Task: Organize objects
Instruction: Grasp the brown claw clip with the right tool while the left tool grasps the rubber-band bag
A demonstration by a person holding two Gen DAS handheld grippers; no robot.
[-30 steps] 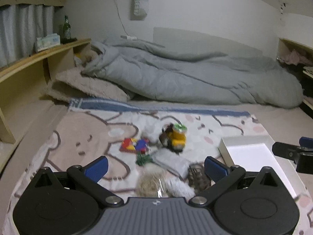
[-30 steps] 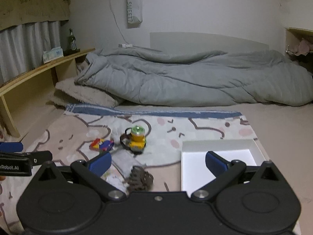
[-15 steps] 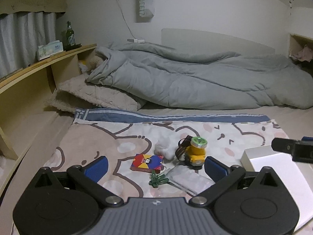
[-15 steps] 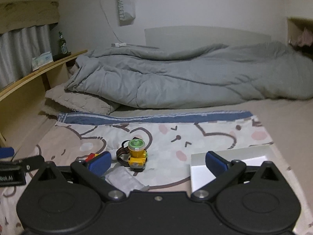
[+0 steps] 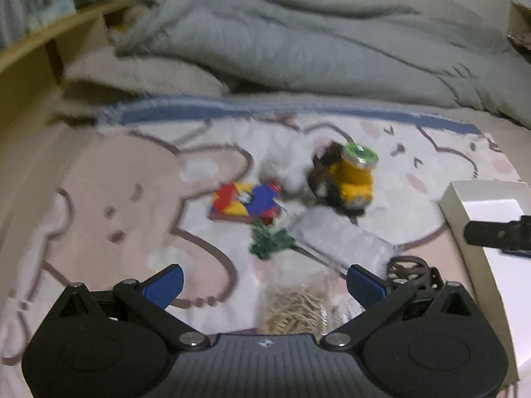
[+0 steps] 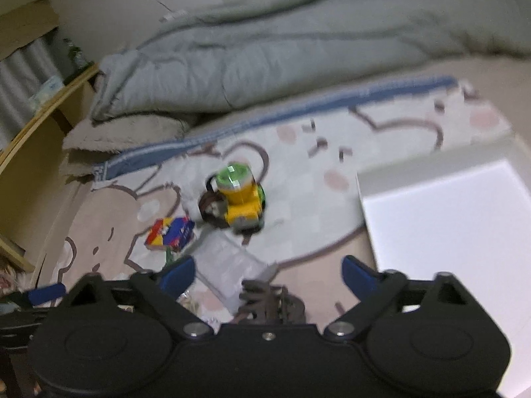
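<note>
Small objects lie on a cartoon-print blanket (image 5: pixel 109 179): a yellow toy with a green lid (image 5: pixel 356 179), a colourful box (image 5: pixel 245 200), a green sprig (image 5: pixel 270 243), a clear plastic pack (image 5: pixel 345 242) and a brown hair claw (image 5: pixel 411 270). My left gripper (image 5: pixel 265 285) is open above a clear bag of straw-coloured strands (image 5: pixel 292 301). My right gripper (image 6: pixel 268 273) hangs over the plastic pack (image 6: pixel 229 265) and the hair claw (image 6: pixel 272 301); its jaws are closing, and the pads touch nothing. The yellow toy (image 6: pixel 240 195) stands farther off.
A white open box (image 6: pixel 415 172) sits on the right of the blanket, also in the left wrist view as the white box (image 5: pixel 464 195). A grey duvet (image 5: pixel 298 43) is piled behind. A wooden shelf (image 5: pixel 39 43) runs along the left.
Both grippers have dropped and tipped down toward the objects, which now look nearer. The right wrist view has rolled, and its jaws stand a little narrower than before.
</note>
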